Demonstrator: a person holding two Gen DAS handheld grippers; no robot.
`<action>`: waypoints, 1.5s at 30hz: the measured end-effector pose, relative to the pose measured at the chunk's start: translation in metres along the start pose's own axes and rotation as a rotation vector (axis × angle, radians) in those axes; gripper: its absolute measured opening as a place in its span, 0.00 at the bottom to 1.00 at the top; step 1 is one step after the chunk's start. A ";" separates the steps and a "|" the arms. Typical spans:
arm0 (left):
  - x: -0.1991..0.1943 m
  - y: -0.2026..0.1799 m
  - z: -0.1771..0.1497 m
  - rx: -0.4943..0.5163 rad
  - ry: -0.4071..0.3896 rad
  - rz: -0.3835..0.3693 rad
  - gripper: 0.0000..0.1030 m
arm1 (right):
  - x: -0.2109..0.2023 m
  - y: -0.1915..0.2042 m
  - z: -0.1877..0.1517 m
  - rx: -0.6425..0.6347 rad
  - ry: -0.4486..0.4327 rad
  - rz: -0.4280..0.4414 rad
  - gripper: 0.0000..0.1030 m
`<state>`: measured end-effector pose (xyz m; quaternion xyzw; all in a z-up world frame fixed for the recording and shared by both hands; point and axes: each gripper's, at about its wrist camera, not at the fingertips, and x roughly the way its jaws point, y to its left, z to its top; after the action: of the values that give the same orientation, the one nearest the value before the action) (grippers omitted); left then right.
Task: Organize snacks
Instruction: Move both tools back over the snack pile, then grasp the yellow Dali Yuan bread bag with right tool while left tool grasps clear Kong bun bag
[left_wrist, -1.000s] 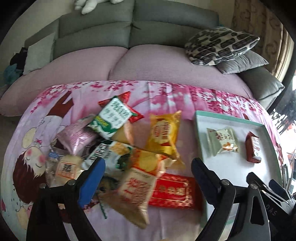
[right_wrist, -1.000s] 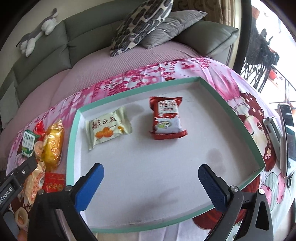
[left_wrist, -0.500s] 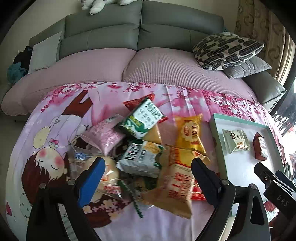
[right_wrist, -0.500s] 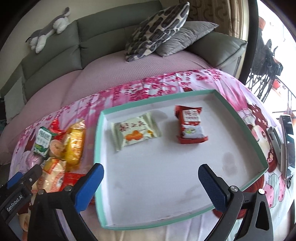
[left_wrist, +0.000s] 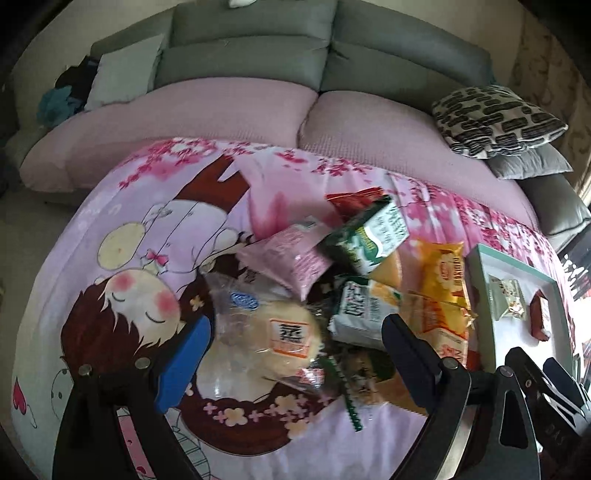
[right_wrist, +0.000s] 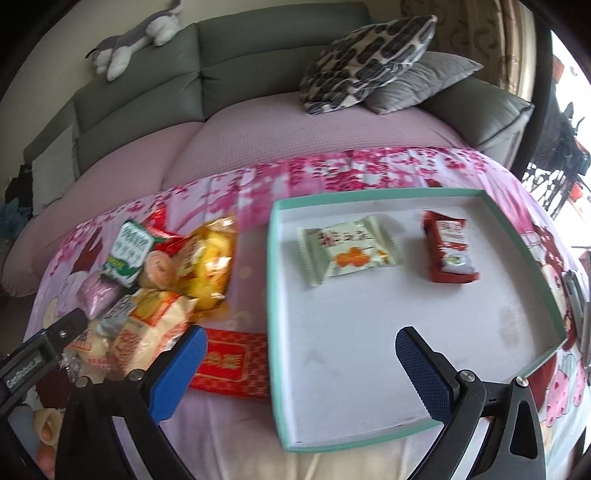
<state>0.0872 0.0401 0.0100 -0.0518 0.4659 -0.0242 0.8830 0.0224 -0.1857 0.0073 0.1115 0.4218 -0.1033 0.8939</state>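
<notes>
While both spread wide and empty, left hand-held gripper (left_wrist: 295, 347) straddles bun packet (left_wrist: 273, 332).

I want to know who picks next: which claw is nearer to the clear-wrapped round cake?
Left. The left claw is open around the round cake. The right claw hovers at the tray edge, well apart.

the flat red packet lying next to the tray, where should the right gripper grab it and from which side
Judging by its pose, pinch the near long edge of the flat red packet, coming low from the front. It lies flat with its right end against the tray, so the right gripper, jaws open, probably can't straddle it lengthwise.
</notes>
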 end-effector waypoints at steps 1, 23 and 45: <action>0.001 0.002 0.000 -0.004 0.005 0.006 0.92 | 0.000 0.006 0.000 -0.008 -0.001 0.013 1.00; 0.025 0.057 0.000 -0.126 0.063 0.021 0.92 | 0.028 0.085 0.002 -0.130 0.053 0.084 1.00; 0.048 0.041 -0.006 -0.153 0.147 -0.125 0.63 | 0.040 0.080 -0.007 -0.130 0.095 0.085 0.58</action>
<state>0.1095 0.0763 -0.0376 -0.1461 0.5256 -0.0476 0.8367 0.0646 -0.1114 -0.0188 0.0757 0.4645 -0.0323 0.8817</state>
